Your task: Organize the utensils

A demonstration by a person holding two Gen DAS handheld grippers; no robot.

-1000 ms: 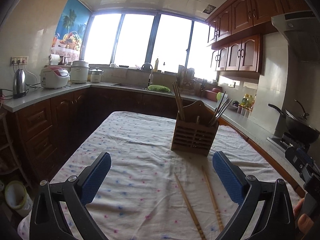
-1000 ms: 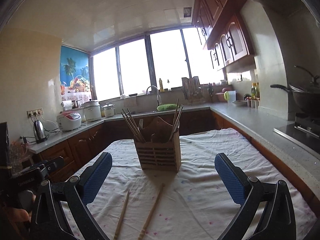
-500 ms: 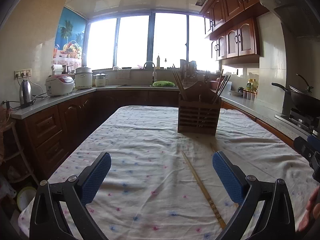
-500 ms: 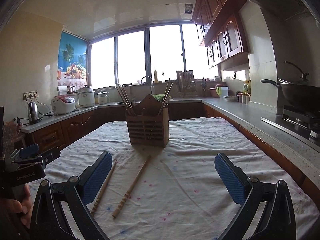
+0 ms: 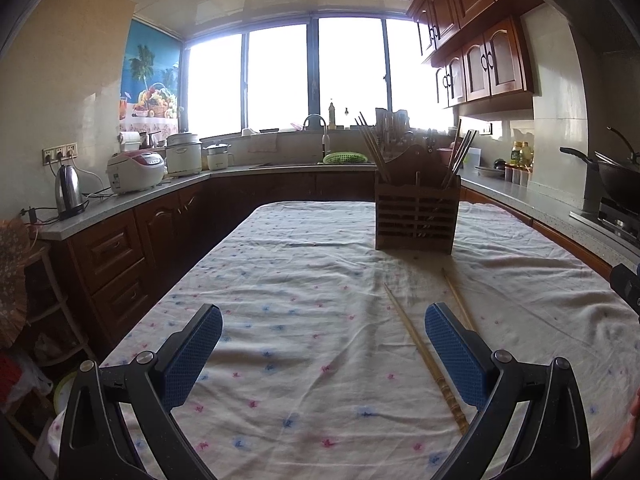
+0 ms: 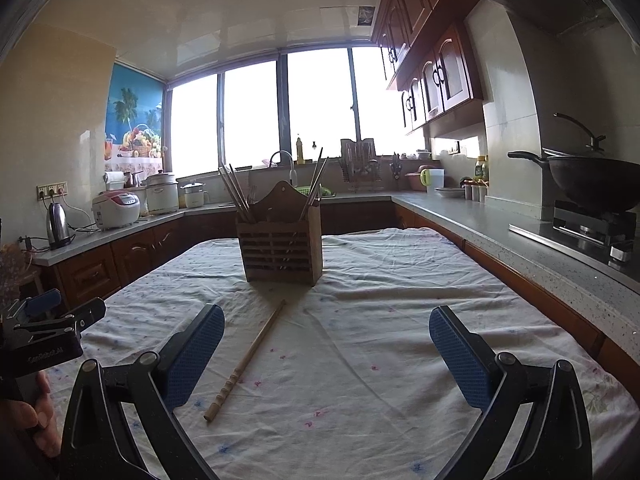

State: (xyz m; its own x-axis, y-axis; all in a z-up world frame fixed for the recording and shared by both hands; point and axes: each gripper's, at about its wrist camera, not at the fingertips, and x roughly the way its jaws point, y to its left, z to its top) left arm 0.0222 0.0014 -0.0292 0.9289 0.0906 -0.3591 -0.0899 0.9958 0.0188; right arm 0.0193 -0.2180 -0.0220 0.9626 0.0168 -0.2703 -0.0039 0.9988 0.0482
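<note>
Both the left gripper (image 5: 323,350) and the right gripper (image 6: 327,350) hung low over the tablecloth (image 5: 304,288) with their jaws spread wide and nothing between them. Two loose bamboo chopsticks (image 5: 424,354) lay flat on the cloth in front of the slatted wooden utensil holder (image 5: 416,218), which already held other chopsticks upright. To lift one cleanly, it seemed best to straddle the stick across its length near the middle, close squarely so it would not roll, then tip it upright over a compartment.

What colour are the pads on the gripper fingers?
Blue, with a fine dotted texture; the pads show best in the right wrist view.
</note>
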